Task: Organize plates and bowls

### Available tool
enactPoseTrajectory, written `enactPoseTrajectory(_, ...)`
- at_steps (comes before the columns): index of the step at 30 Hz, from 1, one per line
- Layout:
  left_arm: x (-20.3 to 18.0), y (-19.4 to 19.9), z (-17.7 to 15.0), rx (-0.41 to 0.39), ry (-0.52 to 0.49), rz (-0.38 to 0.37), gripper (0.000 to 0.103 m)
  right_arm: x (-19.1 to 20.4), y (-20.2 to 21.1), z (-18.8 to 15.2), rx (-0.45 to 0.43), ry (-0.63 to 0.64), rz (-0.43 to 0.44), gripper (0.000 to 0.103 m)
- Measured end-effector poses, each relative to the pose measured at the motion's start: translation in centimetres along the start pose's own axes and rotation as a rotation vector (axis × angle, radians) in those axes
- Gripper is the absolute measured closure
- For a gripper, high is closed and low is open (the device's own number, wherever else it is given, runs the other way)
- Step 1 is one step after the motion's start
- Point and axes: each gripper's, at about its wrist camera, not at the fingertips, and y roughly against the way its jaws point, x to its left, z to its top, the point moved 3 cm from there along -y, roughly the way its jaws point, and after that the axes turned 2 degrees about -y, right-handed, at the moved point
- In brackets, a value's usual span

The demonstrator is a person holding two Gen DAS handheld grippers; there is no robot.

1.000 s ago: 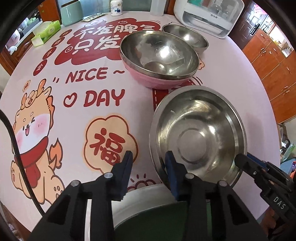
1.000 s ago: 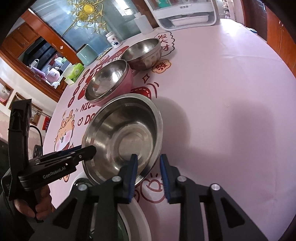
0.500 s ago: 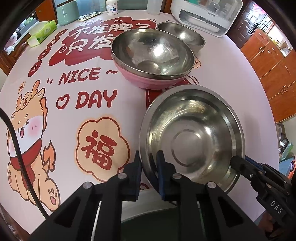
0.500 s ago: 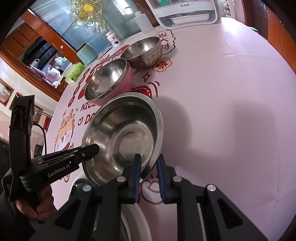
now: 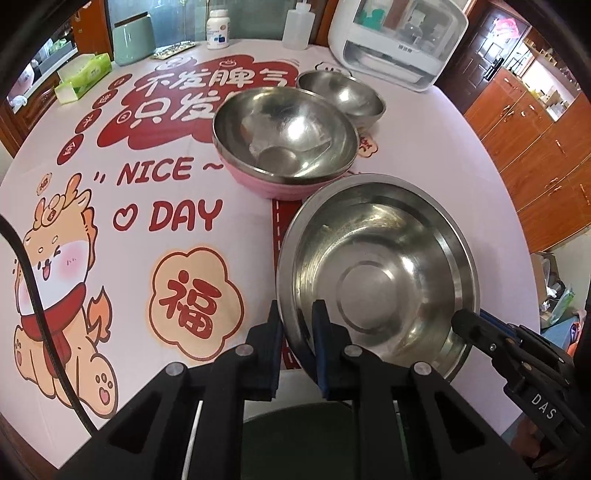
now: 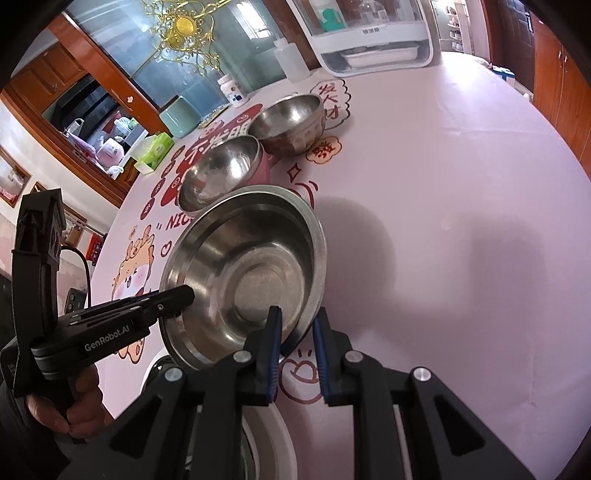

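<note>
A wide steel basin (image 5: 376,273) (image 6: 251,266) is nearest to me on the pink printed tablecloth. My left gripper (image 5: 297,314) (image 6: 184,295) is shut on its left rim. The right gripper (image 6: 297,321) (image 5: 465,321) is shut on the rim at the opposite, right side. Behind the basin sits a pink bowl (image 5: 284,136) (image 6: 221,170) with a steel lining. Further back stands a smaller steel bowl (image 5: 340,92) (image 6: 291,122).
A white countertop appliance (image 5: 399,40), a plastic bottle (image 5: 301,26), a pill bottle (image 5: 218,29), a mint canister (image 5: 133,40) and a green tissue box (image 5: 83,75) line the far edge. A white-rimmed round object (image 6: 273,435) lies under the grippers. A black cable (image 5: 37,295) hangs at left.
The left jaws, open beside the basin's rim a second ago, have closed on it. The right jaws have narrowed onto the opposite rim. The basin has barely shifted.
</note>
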Motion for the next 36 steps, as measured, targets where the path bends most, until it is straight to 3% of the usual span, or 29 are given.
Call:
enactPoseTrajectory(13,1.4,5.9,-2.0,-0.117,0.082,0.020,0.090,3.7,2.9,-0.4,-0.054,0.113,0.051,0.087)
enactPoseTrajectory(24,6.0,11.4,-6.4,-0.190,0.196,0.083,0.090,9.7,3.7,-2.3,-0.046,0.243,0.133,0.086)
enactPoseTrajectory(36,12.0,14.9,-10.9,-0.197,0.290,0.141,0.090,16.4,3.0,-5.1,-0.001,0.340,0.200,0.086)
